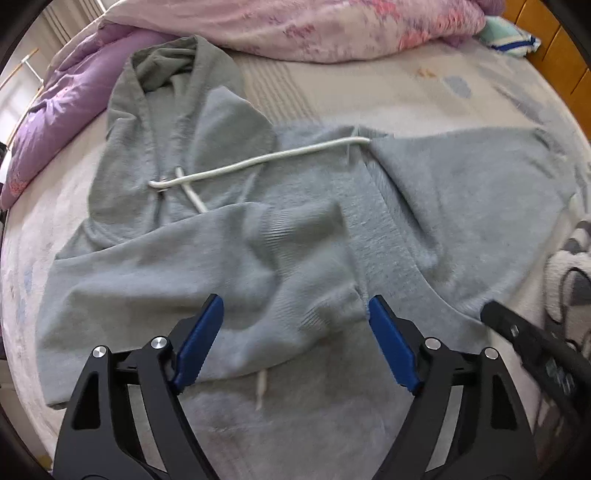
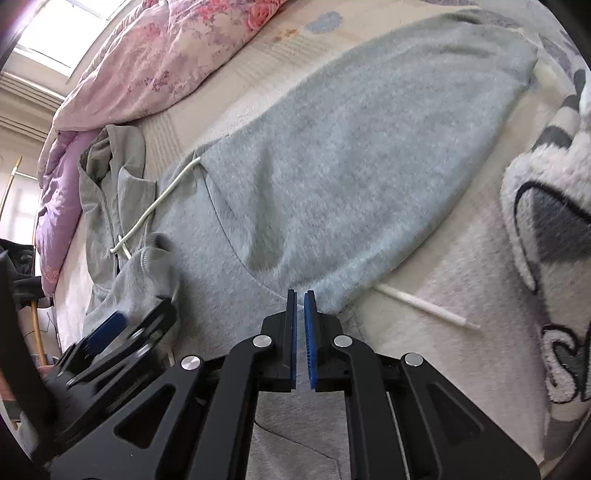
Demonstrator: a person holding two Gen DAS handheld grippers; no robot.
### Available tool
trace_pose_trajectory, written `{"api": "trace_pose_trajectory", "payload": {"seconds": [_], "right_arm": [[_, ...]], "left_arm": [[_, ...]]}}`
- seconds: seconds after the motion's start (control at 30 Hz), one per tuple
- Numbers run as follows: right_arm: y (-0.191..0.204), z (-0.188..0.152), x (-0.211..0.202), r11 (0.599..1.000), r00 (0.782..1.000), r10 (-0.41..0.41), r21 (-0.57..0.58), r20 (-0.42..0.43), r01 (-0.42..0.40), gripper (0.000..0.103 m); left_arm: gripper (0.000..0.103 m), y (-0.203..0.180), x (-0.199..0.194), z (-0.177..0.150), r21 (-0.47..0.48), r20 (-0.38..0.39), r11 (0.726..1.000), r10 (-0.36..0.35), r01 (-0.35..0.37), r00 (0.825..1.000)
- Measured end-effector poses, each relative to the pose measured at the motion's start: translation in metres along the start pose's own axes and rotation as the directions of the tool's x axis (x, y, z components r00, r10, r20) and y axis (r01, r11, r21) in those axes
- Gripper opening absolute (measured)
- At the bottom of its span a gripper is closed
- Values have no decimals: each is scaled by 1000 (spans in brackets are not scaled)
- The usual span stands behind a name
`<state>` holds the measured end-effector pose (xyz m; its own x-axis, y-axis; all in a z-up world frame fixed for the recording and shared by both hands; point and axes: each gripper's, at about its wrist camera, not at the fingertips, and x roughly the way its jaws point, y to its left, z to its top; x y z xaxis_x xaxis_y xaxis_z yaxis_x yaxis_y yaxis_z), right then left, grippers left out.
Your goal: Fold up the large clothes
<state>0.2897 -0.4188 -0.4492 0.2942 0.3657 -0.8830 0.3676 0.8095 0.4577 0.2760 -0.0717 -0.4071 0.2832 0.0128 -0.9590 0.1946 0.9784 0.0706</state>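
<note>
Left tool [image 1: 295,314] hovers spread over the folded-in sleeve [image 1: 288,236]; right tool [image 2: 300,306], nearly closed, grips nothing visible; hoodie [image 2: 351,147] body folds and hood [image 1: 162,74] remain undone.

This is looking like a bedroom in a home. A bed [image 1: 424,96] with a pale printed sheet is filling both views, and a pink flowered quilt [image 1: 295,26] is lying bunched along its far side, with a purple quilt [image 1: 62,110] sitting beside it. A fluffy white blanket [image 2: 546,206] with dark grey patterns is lying at the bed's near edge. Daylight is coming through a window [image 2: 55,33] behind the quilts, and orange wooden panels [image 1: 554,44] are standing past the bed's corner.
</note>
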Motion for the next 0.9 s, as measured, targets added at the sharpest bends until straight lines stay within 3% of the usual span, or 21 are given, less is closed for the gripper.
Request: {"api": "trace_pose_trajectory", "payload": {"seconds": [0.17, 0.23, 0.3, 0.33, 0.37, 0.43, 0.5, 0.53, 0.57, 0.6, 0.63, 0.7, 0.77, 0.87, 0.9], "right_arm": [[25, 8, -5, 997, 1000, 7, -72, -7, -7, 7], [40, 8, 1, 994, 999, 17, -111, -35, -21, 13], [60, 7, 10, 985, 997, 38, -164, -74, -50, 35], [73, 6, 16, 978, 995, 47, -197, -92, -64, 57], [82, 4, 19, 972, 994, 52, -225, -96, -73, 62], [99, 2, 28, 957, 993, 53, -279, -108, -81, 63], [110, 0, 38, 948, 992, 19, -312, -128, -59, 63], [112, -1, 45, 946, 990, 0, -321, -138, -45, 63], [114, -1, 49, 945, 989, -5, -325, -145, -43, 63], [117, -2, 54, 942, 988, -12, -332, -152, -40, 63], [119, -3, 59, 939, 987, -27, -342, -155, -28, 63], [122, -5, 66, 935, 986, -50, -353, -161, -10, 63], [124, -6, 73, 937, 985, -60, -350, -160, 1, 66], [128, -7, 76, 936, 987, -82, -351, -141, 28, 66], [130, -7, 77, 934, 987, -95, -354, -133, 42, 67]], "left_arm": [[81, 50, -50, -20, -126, 25, 988, -85, 87, 996], [82, 87, -74, -38, -198, 51, 972, -121, 128, 991], [82, 124, -87, -53, -277, 58, 945, -163, 172, 985], [82, 141, -90, -62, -319, 56, 929, -178, 187, 982], [82, 163, -92, -73, -382, 56, 901, -199, 205, 978], [82, 200, -90, -95, -515, 77, 814, -267, 268, 961], [82, 236, -76, -125, -663, 127, 664, -354, 345, 926], [82, 245, -72, -134, -700, 145, 614, -380, 366, 913], [82, 257, -63, -146, -746, 184, 530, -418, 404, 889], [82, 266, -56, -155, -772, 220, 468, -439, 431, 871], [82, 271, -52, -161, -788, 233, 435, -444, 435, 866], [82, 274, -45, -161, -795, 240, 426, -434, 432, 868], [82, 276, -37, -157, -804, 213, 440, -416, 400, 884], [81, 282, -22, -158, -841, 182, 411, -396, 351, 900], [74, 284, -12, -158, -869, 142, 394, -384, 301, 912]]}}
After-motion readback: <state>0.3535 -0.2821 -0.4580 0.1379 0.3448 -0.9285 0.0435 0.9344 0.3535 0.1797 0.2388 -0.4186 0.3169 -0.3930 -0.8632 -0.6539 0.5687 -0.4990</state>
